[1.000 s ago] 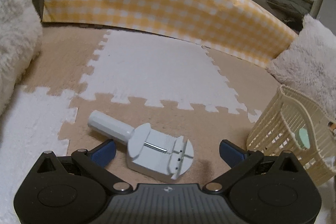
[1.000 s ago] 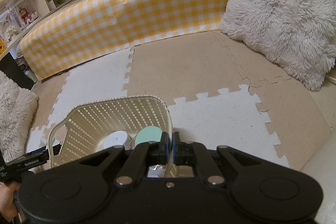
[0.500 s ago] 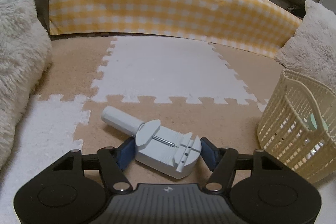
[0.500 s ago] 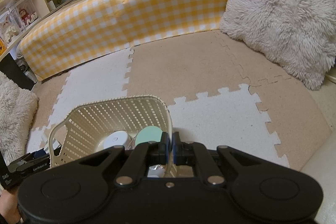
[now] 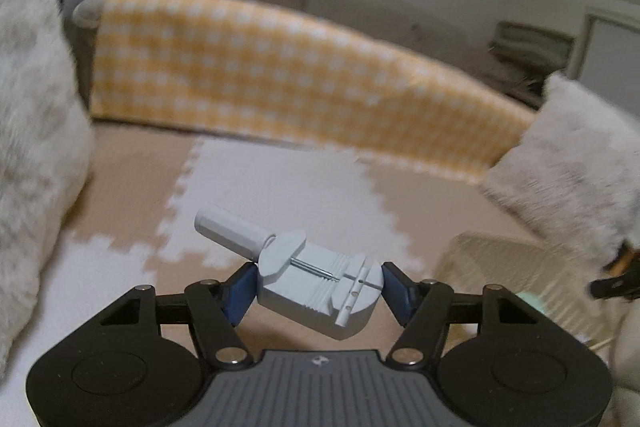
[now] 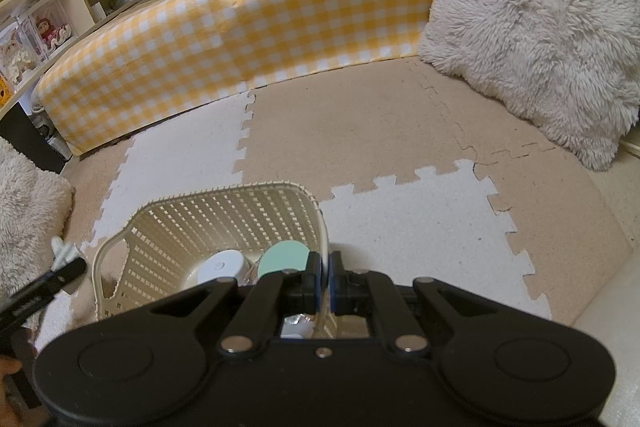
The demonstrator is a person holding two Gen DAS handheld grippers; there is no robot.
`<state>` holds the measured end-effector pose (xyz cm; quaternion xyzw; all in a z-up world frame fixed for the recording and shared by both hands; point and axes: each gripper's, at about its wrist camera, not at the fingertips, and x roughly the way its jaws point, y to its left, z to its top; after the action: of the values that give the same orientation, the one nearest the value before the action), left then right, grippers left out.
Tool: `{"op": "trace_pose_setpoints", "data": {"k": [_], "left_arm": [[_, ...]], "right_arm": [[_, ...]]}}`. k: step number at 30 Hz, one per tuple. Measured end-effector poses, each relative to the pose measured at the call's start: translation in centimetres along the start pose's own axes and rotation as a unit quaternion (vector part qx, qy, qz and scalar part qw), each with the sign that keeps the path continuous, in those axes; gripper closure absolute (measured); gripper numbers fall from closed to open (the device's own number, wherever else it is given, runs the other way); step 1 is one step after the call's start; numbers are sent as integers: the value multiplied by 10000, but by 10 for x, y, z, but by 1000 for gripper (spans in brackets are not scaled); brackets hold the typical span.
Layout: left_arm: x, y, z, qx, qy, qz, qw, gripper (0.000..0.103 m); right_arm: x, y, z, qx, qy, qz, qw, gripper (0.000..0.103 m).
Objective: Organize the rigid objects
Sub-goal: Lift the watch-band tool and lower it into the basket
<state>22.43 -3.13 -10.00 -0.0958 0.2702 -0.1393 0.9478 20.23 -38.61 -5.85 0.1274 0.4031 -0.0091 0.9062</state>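
Note:
A light grey plastic tool (image 5: 316,277) with a round handle and a thin metal pin hangs above the foam mat, clamped between the blue pads of my left gripper (image 5: 318,287). The cream lattice basket (image 6: 208,227) stands on the mat; in the left wrist view the basket (image 5: 520,275) is a blur at the lower right. My right gripper (image 6: 328,279) is shut on the basket's near right rim. Inside the basket lie a white round object (image 6: 222,265) and a mint green disc (image 6: 282,257). My left gripper (image 6: 44,291) shows dark at the left edge of the right wrist view.
Beige and white foam puzzle tiles (image 6: 360,131) cover the floor. A yellow checked bolster (image 6: 240,31) runs along the back. Fluffy white cushions sit at the right (image 6: 536,19) and left (image 5: 36,131). Shelves (image 6: 60,3) with boxes stand behind at the left.
My left gripper closed on the grey tool and lifted it off the mat, its view tilting up. The right gripper and the basket stayed where they were.

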Motion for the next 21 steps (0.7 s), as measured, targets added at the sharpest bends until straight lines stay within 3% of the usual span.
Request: {"op": "trace_pose_setpoints", "data": {"k": [7,13,16,21], "left_arm": [[-22,-52,16,103,-90,-1133,9935,36],[-19,-98,10,-497,348,-1797,9819,36],[-9,-115,5,-826,597,-1868,9771,36],[12,-128,-1,-1480,872,-1606,9720,36]], "right_arm": [[0,0,0,6,2,7,10000,99],[0,0,-1,29,5,20,10000,99],[0,0,0,43,14,32,10000,98],[0,-1,0,61,28,42,10000,98]]}}
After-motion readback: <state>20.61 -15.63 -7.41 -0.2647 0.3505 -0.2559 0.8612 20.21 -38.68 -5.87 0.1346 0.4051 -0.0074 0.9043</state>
